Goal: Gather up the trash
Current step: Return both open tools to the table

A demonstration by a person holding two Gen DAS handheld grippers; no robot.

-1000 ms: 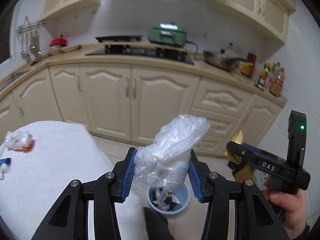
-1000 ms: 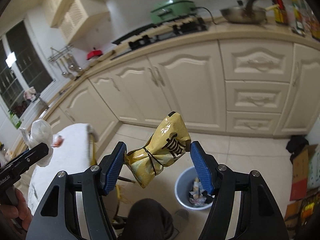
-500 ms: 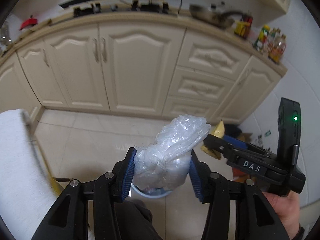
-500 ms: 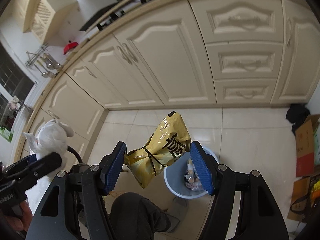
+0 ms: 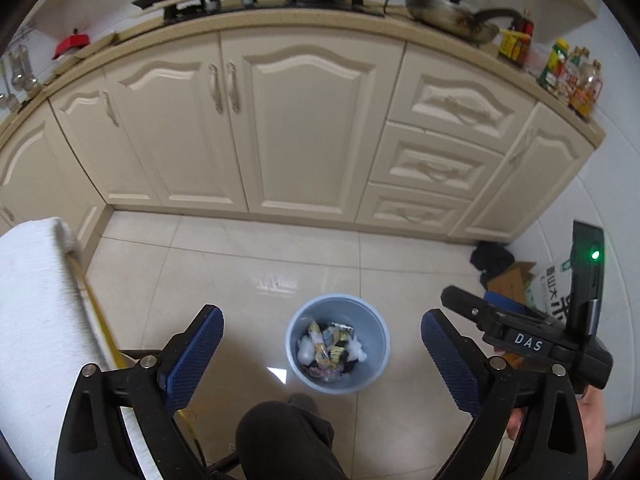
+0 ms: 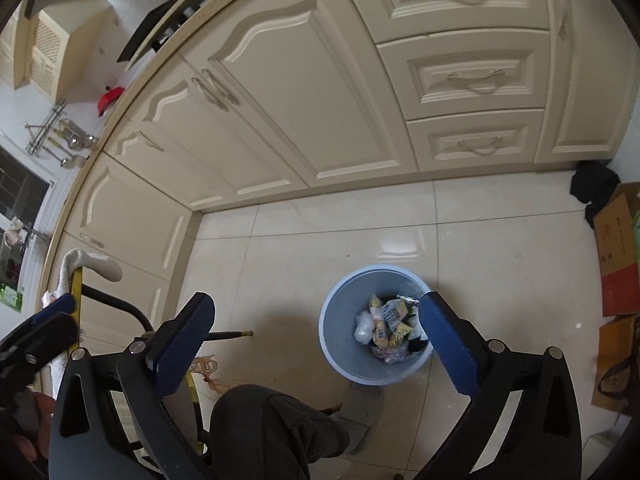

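Observation:
A light blue bin [image 5: 376, 360] stands on the tiled floor, holding several wrappers and white lumps of trash [image 5: 330, 344]. My left gripper [image 5: 320, 316] hangs above it, its jaws opening wide with nothing between the blue pads. In the right wrist view the same bin [image 6: 340, 344] lies under my right gripper [image 6: 316, 300], whose jaws are also opening and are empty. Its right pad [image 6: 448, 344] overlaps the bin's rim. The clear plastic bag and the yellow snack packet are in neither gripper.
Cream cabinets [image 5: 312, 128] run behind the bin. A white-covered table [image 5: 36, 320] is at the left, cardboard boxes [image 6: 620, 256] and a dark cloth [image 6: 596, 184] at the right. A person's dark-trousered knee [image 5: 280, 440] is just in front of the bin.
Both grippers sank toward the bin and tipped downward. The left let go of the clear plastic bag and the right let go of the yellow packet; both now stand wide and empty.

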